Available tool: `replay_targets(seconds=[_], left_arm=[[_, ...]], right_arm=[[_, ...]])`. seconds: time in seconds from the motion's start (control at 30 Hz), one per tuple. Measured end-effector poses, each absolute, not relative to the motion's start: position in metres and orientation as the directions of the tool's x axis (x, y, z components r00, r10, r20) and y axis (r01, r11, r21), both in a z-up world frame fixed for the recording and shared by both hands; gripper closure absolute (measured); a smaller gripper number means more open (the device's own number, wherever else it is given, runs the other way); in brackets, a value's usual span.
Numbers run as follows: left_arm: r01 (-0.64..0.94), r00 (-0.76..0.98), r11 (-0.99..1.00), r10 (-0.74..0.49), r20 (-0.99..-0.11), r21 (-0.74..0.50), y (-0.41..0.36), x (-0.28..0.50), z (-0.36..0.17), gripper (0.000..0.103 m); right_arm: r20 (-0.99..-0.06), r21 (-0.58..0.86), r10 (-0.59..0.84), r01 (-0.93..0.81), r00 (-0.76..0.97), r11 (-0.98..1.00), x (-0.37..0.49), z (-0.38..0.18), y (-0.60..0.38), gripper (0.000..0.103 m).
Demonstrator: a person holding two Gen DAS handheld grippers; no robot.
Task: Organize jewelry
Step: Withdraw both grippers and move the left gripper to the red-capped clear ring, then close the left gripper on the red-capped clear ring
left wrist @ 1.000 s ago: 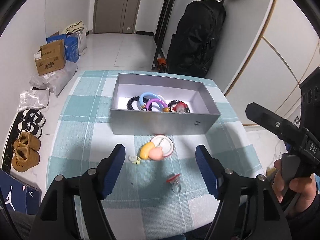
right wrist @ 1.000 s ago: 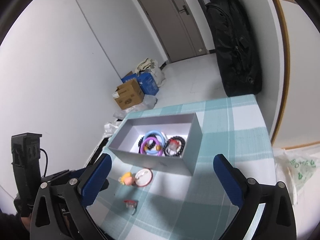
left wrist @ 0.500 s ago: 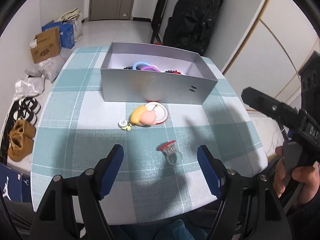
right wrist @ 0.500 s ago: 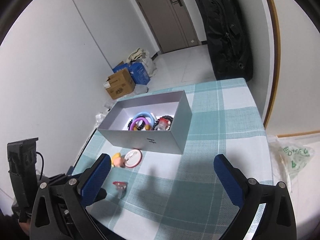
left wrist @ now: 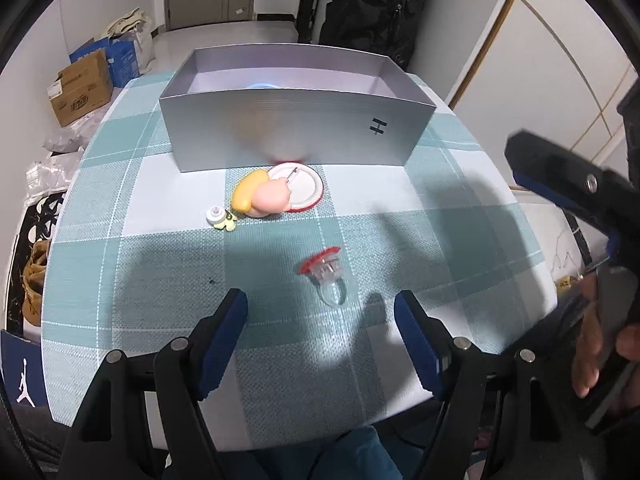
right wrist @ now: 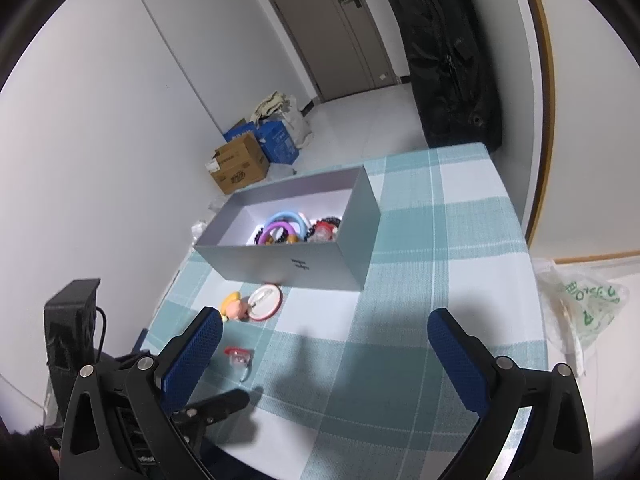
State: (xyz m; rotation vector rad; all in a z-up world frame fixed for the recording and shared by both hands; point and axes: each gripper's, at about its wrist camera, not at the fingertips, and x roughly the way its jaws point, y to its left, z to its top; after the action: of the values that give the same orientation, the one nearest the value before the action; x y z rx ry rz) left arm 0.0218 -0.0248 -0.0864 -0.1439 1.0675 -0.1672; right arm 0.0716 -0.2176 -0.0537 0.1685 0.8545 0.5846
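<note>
A clear toy ring with a red top (left wrist: 326,274) (right wrist: 239,357) lies on the checked tablecloth, just beyond my left gripper (left wrist: 320,312), whose blue-padded jaws stand open and empty on either side of it. Farther off sit a yellow-and-pink figure (left wrist: 262,199) (right wrist: 234,308) leaning on a round red-rimmed badge (left wrist: 301,191) (right wrist: 265,301), and a small white-and-yellow charm (left wrist: 221,218). The grey box (left wrist: 288,136) (right wrist: 280,264) holds coloured bangles (right wrist: 282,226) and dark bead bracelets. My right gripper (right wrist: 324,342) hovers open above the cloth, empty.
The table's near edge (left wrist: 304,432) lies under my left gripper. On the floor to the left are cardboard boxes (left wrist: 78,92) and shoes (left wrist: 34,276). A black bag (right wrist: 448,56) hangs by the door. A plastic bag (right wrist: 580,308) lies right of the table.
My left gripper sank and tipped downward toward the red-topped ring, which now lies close to its fingertips. The box's contents dropped from its view. The right gripper barely moved.
</note>
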Motion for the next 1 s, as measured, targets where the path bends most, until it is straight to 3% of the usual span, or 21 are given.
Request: replay_targets(seconds=[0.2, 0.4, 0.47, 0.6, 0.67, 1.0], left_arm=[[0.071, 0.48, 0.981, -0.194, -0.856, -0.183, -0.028, 0.023, -0.087, 0.032], [0.086, 0.489, 0.991, -0.129, -0.862, -0.099, -0.035, 0.021, -0.087, 0.047], [0.089, 0.493, 0.993, -0.117, -0.862, -0.084, -0.035, 0.02, -0.086, 0.059], [0.095, 0.49, 0.991, -0.13, -0.862, -0.096, -0.031, 0.023, -0.086, 0.072], [0.088, 0.491, 0.992, -0.127, -0.862, -0.096, -0.027, 0.023, -0.086, 0.088], [0.06, 0.473, 0.969, -0.238, -0.848, -0.239, -0.011, 0.036, -0.089, 0.091]], right_arm=[[-0.667, 0.36, 0.539, -0.412, 0.514, 0.837, 0.07, -0.055, -0.219, 0.0], [-0.672, 0.365, 0.529, -0.39, 0.518, 0.846, 0.068, -0.056, -0.222, 0.0], [-0.675, 0.361, 0.524, -0.387, 0.519, 0.848, 0.068, -0.056, -0.222, 0.0], [-0.681, 0.356, 0.52, -0.388, 0.516, 0.85, 0.065, -0.057, -0.221, 0.0], [-0.684, 0.351, 0.517, -0.388, 0.515, 0.852, 0.065, -0.058, -0.22, 0.0], [-0.689, 0.348, 0.504, -0.372, 0.521, 0.861, 0.062, -0.058, -0.221, 0.0]])
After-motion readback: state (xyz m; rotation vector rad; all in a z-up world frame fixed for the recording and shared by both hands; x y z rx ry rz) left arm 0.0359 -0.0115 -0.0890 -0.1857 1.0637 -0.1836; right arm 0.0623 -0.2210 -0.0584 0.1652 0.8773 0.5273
